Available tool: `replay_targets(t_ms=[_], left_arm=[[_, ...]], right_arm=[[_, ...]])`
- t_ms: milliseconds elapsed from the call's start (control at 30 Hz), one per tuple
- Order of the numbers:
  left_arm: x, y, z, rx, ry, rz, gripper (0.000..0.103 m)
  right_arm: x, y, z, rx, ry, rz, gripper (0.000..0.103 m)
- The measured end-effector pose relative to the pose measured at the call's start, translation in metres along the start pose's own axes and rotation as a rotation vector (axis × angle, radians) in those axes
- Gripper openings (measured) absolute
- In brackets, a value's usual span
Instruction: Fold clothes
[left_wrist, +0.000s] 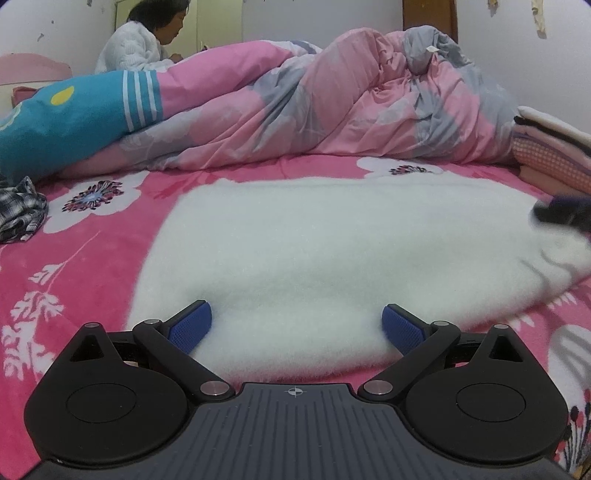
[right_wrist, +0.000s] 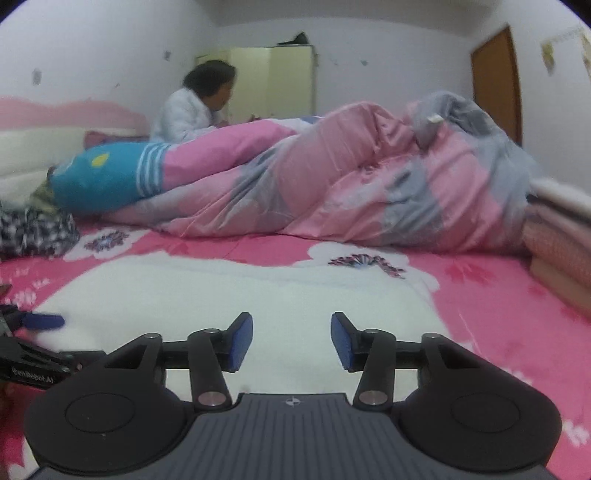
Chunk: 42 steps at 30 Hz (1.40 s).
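A white fluffy garment (left_wrist: 332, 251) lies spread flat on the pink flowered bedsheet (left_wrist: 85, 266). My left gripper (left_wrist: 296, 325) is open wide at the garment's near edge, and the fleece bulges between its blue pads (left_wrist: 192, 325) without being pinched. In the right wrist view the same garment (right_wrist: 229, 291) lies under my right gripper (right_wrist: 291, 340), which is open and hovers just above the cloth with nothing between its fingers. The right gripper shows as a dark blur (left_wrist: 565, 214) at the left view's right edge. The left gripper's blue fingertip (right_wrist: 42, 321) shows at the right view's left edge.
A crumpled pink and grey quilt (left_wrist: 351, 110) and a blue pillow (left_wrist: 74, 118) fill the far half of the bed. A black-and-white checked garment (left_wrist: 20, 210) lies at the left. Folded clothes (left_wrist: 554, 151) are stacked at the right. A person in white (left_wrist: 136, 44) sits beyond the quilt.
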<state>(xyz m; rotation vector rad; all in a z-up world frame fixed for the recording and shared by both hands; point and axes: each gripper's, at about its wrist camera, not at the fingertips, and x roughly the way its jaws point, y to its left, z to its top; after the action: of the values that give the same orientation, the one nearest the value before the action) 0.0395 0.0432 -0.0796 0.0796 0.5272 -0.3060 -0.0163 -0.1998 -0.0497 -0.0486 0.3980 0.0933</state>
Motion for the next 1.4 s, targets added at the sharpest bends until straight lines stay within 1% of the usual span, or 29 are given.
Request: replay_targets(t_ms=[33, 67, 100, 167, 300, 333, 400, 467, 500, 600, 633, 667, 767, 800, 900, 967, 1000, 1067, 1100, 1133, 1233, 1300, 1333, 1400], left_arm=[[0.000, 0.000, 0.000, 0.000, -0.001, 0.000, 0.100], [0.000, 0.000, 0.000, 0.001, -0.001, -0.001, 0.100], [-0.001, 0.001, 0.001, 0.002, -0.001, -0.003, 0.100], [-0.003, 0.002, 0.002, 0.003, -0.003, -0.006, 0.100], [-0.019, 0.004, 0.016, -0.016, -0.046, -0.013, 0.099], [-0.023, 0.002, 0.021, -0.013, -0.069, -0.025, 0.099], [-0.029, -0.003, 0.031, 0.002, -0.103, -0.048, 0.099], [-0.025, -0.013, 0.036, 0.036, -0.113, -0.061, 0.099], [-0.020, -0.019, 0.035, 0.054, -0.104, -0.066, 0.099], [0.007, -0.034, 0.020, 0.098, -0.026, -0.098, 0.101], [0.016, -0.037, 0.010, 0.111, -0.021, -0.084, 0.102], [0.014, -0.037, 0.007, 0.108, -0.049, -0.085, 0.102], [0.013, -0.031, 0.013, 0.078, -0.025, -0.108, 0.102], [0.012, -0.031, 0.012, 0.082, -0.030, -0.108, 0.102], [0.012, -0.032, 0.011, 0.088, -0.035, -0.103, 0.102], [0.012, -0.033, 0.010, 0.089, -0.038, -0.101, 0.102], [0.012, -0.033, 0.010, 0.088, -0.038, -0.101, 0.102], [0.012, -0.032, 0.009, 0.088, -0.040, -0.100, 0.102], [0.012, -0.032, 0.009, 0.088, -0.040, -0.099, 0.102], [0.012, -0.033, 0.009, 0.090, -0.039, -0.097, 0.102], [0.011, -0.033, 0.013, 0.089, -0.029, -0.094, 0.102], [0.007, -0.032, 0.018, 0.082, -0.022, -0.090, 0.100], [0.004, -0.032, 0.021, 0.075, -0.028, -0.086, 0.100], [-0.004, -0.035, 0.029, 0.065, -0.065, -0.097, 0.100]], right_arm=[[0.011, 0.002, -0.007, 0.005, 0.044, 0.001, 0.061], [0.016, 0.003, -0.014, -0.001, 0.056, -0.002, 0.065], [0.019, 0.004, -0.020, -0.010, 0.060, -0.006, 0.067], [0.027, 0.007, -0.033, -0.027, 0.068, -0.013, 0.066], [0.028, 0.003, -0.033, -0.027, 0.078, 0.004, 0.067], [0.027, 0.001, -0.034, -0.017, 0.074, 0.011, 0.067], [0.027, 0.002, -0.035, -0.022, 0.071, 0.003, 0.067], [0.028, 0.003, -0.036, -0.026, 0.065, -0.006, 0.067], [0.028, 0.004, -0.036, -0.025, 0.063, -0.007, 0.067], [0.028, 0.003, -0.036, -0.023, 0.064, -0.007, 0.067], [0.028, 0.004, -0.036, -0.024, 0.065, -0.008, 0.067], [0.028, 0.003, -0.035, -0.025, 0.068, -0.007, 0.067], [0.027, 0.001, -0.029, -0.019, 0.089, -0.004, 0.067], [0.024, -0.002, -0.022, -0.003, 0.099, -0.003, 0.067], [0.005, -0.012, -0.007, 0.030, 0.035, -0.046, 0.067], [-0.009, -0.022, 0.000, 0.022, -0.019, -0.091, 0.068], [-0.012, -0.026, -0.001, 0.012, -0.029, -0.117, 0.069], [-0.003, -0.040, -0.011, 0.015, 0.031, -0.154, 0.071], [0.000, -0.043, -0.017, 0.017, 0.042, -0.156, 0.075], [0.003, -0.046, -0.023, 0.019, 0.047, -0.154, 0.078], [0.010, -0.055, -0.040, 0.026, 0.063, -0.148, 0.079], [0.011, -0.055, -0.041, 0.022, 0.066, -0.149, 0.080], [0.011, -0.056, -0.042, 0.020, 0.059, -0.146, 0.080], [0.010, -0.057, -0.044, 0.024, 0.050, -0.138, 0.080]])
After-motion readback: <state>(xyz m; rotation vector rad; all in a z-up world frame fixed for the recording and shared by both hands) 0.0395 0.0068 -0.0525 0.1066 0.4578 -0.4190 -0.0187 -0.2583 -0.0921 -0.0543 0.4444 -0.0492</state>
